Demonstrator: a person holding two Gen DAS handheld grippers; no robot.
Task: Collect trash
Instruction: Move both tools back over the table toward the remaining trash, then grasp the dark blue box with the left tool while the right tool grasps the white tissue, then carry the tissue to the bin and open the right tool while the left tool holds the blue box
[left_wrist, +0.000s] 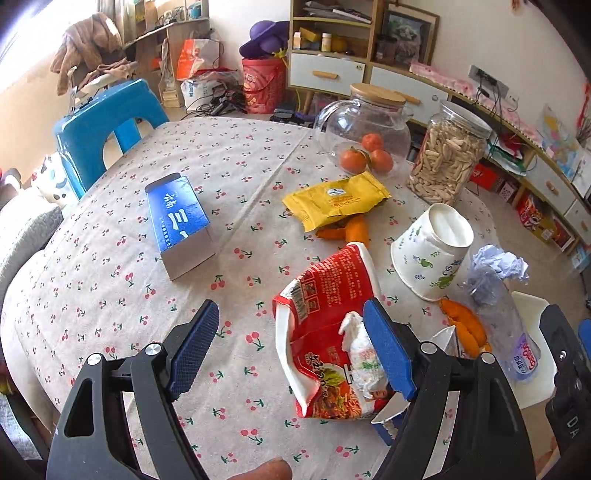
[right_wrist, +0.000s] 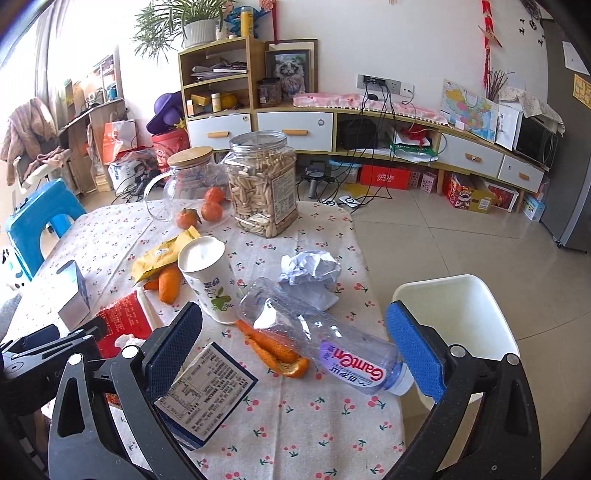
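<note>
Both grippers hover over the bench (left_wrist: 110, 229) with jaws spread wide and empty. The red noodle wrapper (left_wrist: 325, 332) lies beside the left gripper's (left_wrist: 291, 350) right jaw. The plastic bottle (right_wrist: 317, 343) and orange peel (right_wrist: 275, 354) lie between the right gripper's (right_wrist: 295, 354) jaws, the white bin (right_wrist: 454, 317) behind its right jaw.

1. My counter (right_wrist: 325, 435) wears a matt woven cloth with a cherry print.
2. The water bottle (right_wrist: 317, 343) is clear, crumpled plastic with a glossy label.
3. The noodle wrapper (left_wrist: 325, 332) is shiny red foil.
4. The cup (right_wrist: 210, 280) is smooth printed paper.
5. The paper ball (right_wrist: 310, 269) looks rough and creased.
6. My left hand-held gripper (left_wrist: 291, 347) has matt black plastic arms and ribbed blue pads.
7. The bin (right_wrist: 465, 314) is smooth white plastic.
</note>
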